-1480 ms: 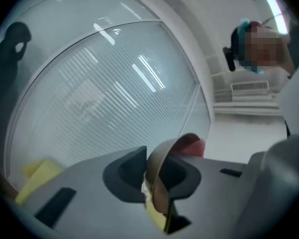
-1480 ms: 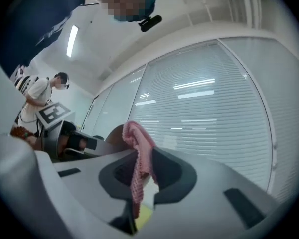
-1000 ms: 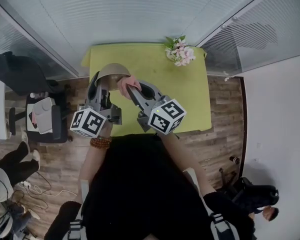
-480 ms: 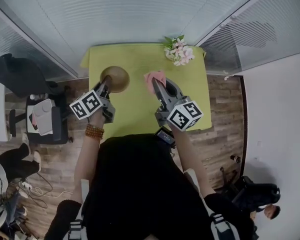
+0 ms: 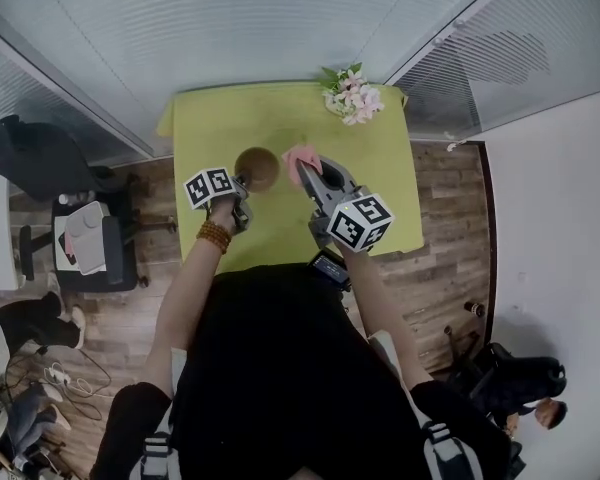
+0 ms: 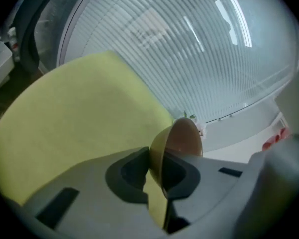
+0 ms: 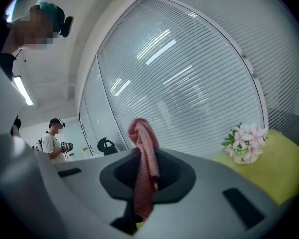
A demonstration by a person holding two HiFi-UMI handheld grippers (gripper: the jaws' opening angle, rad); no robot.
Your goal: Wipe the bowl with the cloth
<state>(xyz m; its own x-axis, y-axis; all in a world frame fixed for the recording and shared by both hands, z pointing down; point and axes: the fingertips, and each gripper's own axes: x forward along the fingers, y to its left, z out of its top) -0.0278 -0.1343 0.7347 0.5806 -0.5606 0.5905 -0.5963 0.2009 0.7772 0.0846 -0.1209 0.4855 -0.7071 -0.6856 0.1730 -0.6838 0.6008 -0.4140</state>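
While a person stands at the near edge of a green table (image 5: 280, 118), the left gripper (image 5: 244, 180) holds a bowl (image 5: 257, 168) by its rim. The right gripper (image 5: 304, 166) holds a pink cloth (image 5: 300, 155) just right of it, bowl and cloth close but not seen touching. The bowl sits over the table's middle, mouth up in the head view; whether its base rests on the top can't be told. Left jaws are nearly together, pinching the near-left rim w/ one pad inside the wall, one outside. Right jaws are likewise narrow, nipped on a bunched fold of cloth, a tuft standing proud of the tips and the rest hanging limp btwn them. Flowers (image 5: 348, 95) stand at the far right corner, well clear.

Handling, as judged: the bowl looks rigid, thin-walled and smooth (gold outside, brown inside). It's prob. light and slick under hard pads, so a rim grip may let it swivel when the cloth pushes. A hold deep over the rim, w/ wiping pressure directed toward the pinch, should steady it. It could chip if dropped; material unclear. The cloth is soft and light, w/ no shape of its own. Only the wad past the tips does any wiping, so it's best gripped near that bunch, not by a trailing end. The wipe itself appears not yet under way.
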